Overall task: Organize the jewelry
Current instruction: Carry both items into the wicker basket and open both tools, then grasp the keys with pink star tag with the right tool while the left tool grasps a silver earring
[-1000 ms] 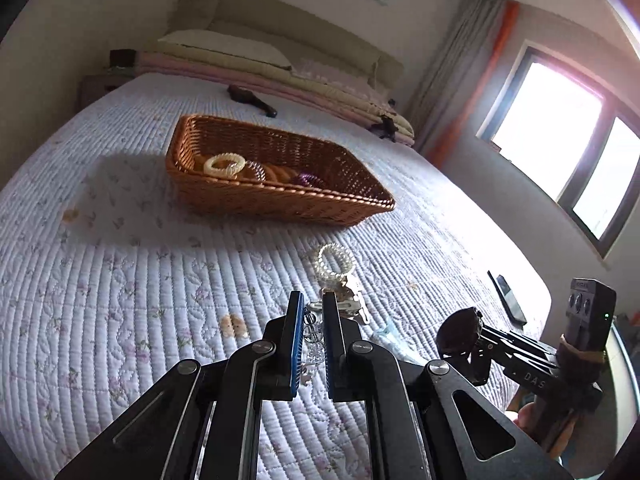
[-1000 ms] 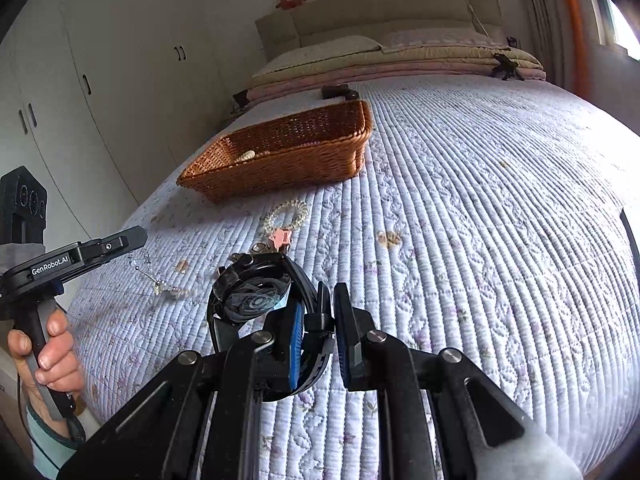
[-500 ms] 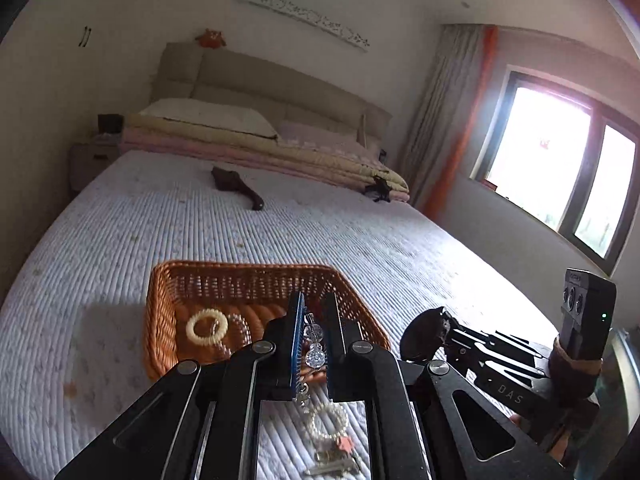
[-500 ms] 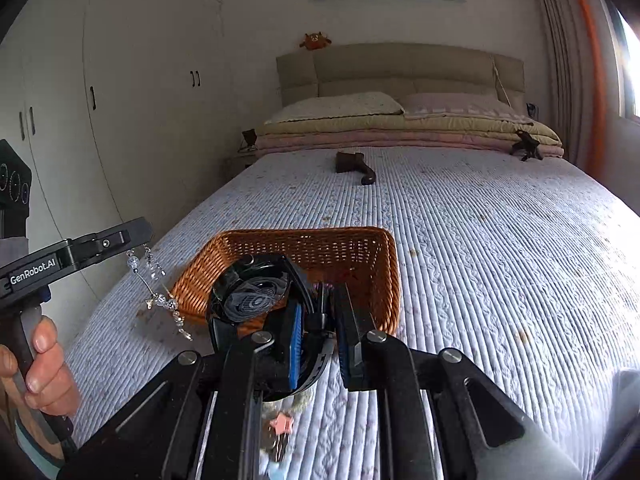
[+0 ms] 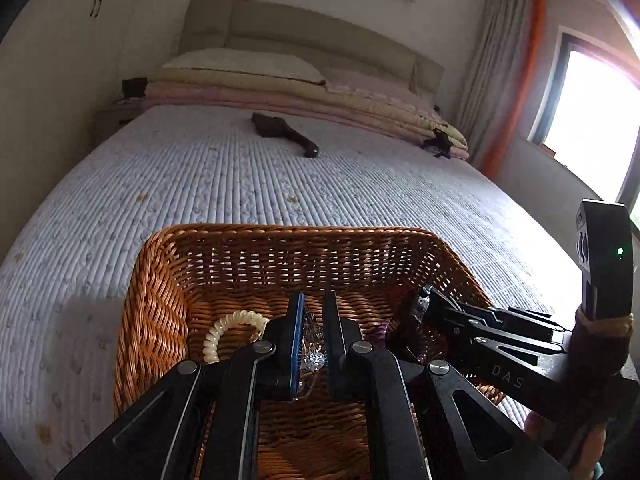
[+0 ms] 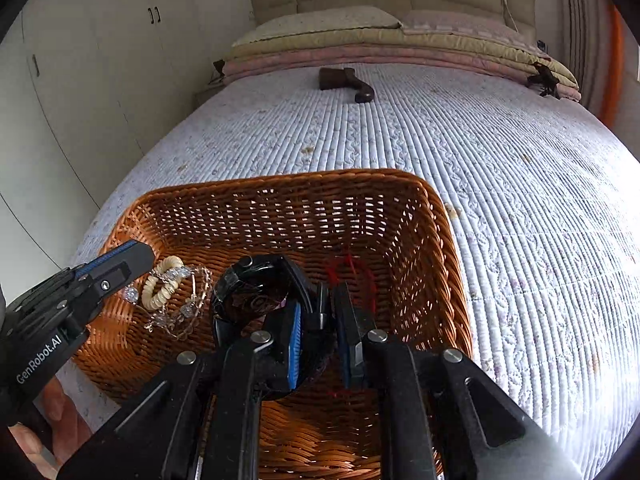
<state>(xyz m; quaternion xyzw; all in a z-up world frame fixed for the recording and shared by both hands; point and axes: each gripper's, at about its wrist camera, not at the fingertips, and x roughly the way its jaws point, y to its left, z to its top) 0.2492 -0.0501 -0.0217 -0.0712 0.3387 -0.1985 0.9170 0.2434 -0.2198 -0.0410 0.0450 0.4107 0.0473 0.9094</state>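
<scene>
Hovering over the brown woven wicker basket (image 6: 436, 216) on the bed, the left gripper (image 5: 312, 316) pinched a clear crystal-bead bracelet (image 6: 176, 312) while the right gripper (image 6: 320, 304) clamped a black wristwatch (image 6: 256, 296).

A home bedroom: quilted bed (image 5: 280, 184), pillows (image 6: 320, 24) (wardrobe (image 6: 80, 60), seemingly).

Crystal bead strand (image 6: 176, 312) and black watch (image 6: 256, 300) held over wicker basket (image 6: 440, 240)
</scene>
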